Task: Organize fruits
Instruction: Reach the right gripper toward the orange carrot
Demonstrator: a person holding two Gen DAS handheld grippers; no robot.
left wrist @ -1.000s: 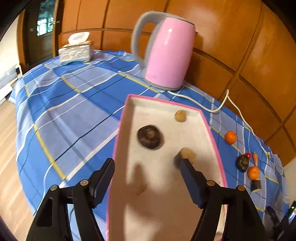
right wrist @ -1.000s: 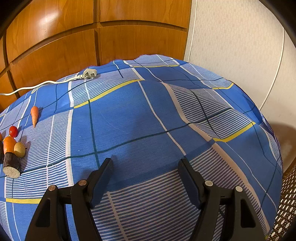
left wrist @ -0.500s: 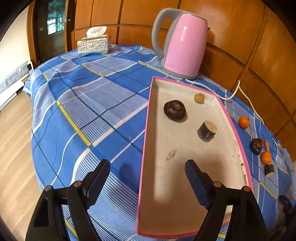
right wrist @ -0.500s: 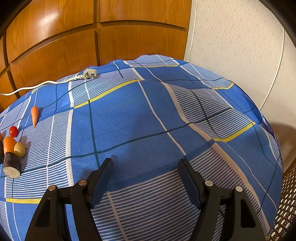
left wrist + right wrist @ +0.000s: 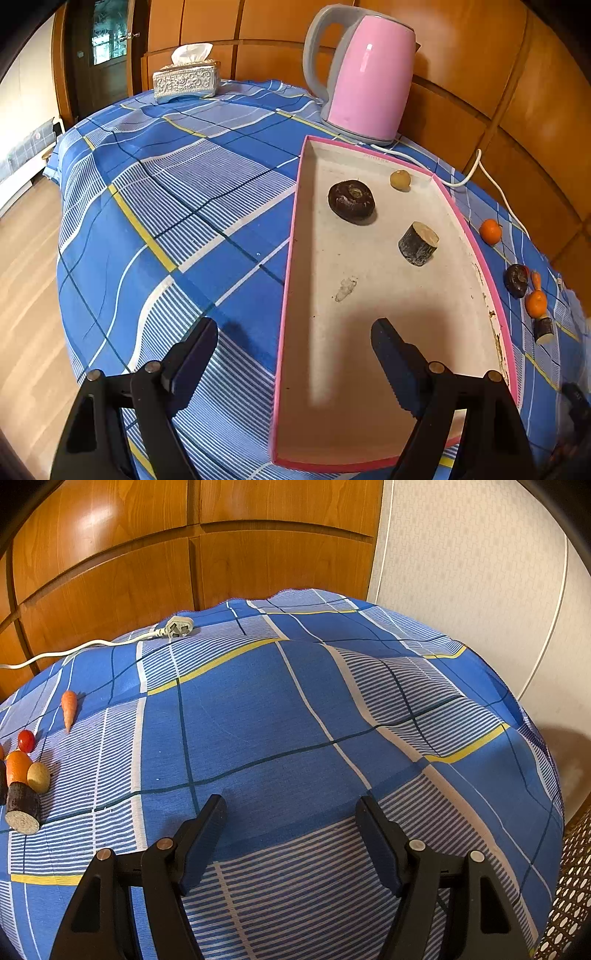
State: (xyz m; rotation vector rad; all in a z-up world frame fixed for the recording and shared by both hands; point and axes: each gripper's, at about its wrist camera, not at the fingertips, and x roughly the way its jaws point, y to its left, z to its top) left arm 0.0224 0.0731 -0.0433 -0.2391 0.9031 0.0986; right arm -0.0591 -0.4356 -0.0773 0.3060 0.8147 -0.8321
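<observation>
A pink-rimmed tray (image 5: pixel 291 236) lies on the blue checked cloth. In it are a dark round fruit (image 5: pixel 351 201), a small yellowish fruit (image 5: pixel 400 180) and a dark-skinned cut piece (image 5: pixel 418 243). My left gripper (image 5: pixel 293 326) hovers over the tray's near left wall, its jaws opening with nothing between them. Right of the tray lie an orange (image 5: pixel 490 231), a dark fruit (image 5: pixel 516 280), a second orange (image 5: pixel 535 302) and another cut piece (image 5: pixel 543 329). My right gripper (image 5: pixel 291 801) stands open over bare cloth. At its far left are a carrot (image 5: pixel 69 707), a cherry tomato (image 5: pixel 26 739) and a cut piece (image 5: pixel 23 808).
A pink kettle (image 5: pixel 365 74) stands behind the tray, its white cord (image 5: pixel 476 173) running along the wooden wall to a plug (image 5: pixel 179 626). A tissue box (image 5: pixel 184 79) sits at the far corner. The table's edges drop off at the left and right.
My left gripper has drawn back from the tray's middle and its jaws have widened. The cut piece that was at its right fingertip now lies free in the tray. The right gripper is unchanged.
</observation>
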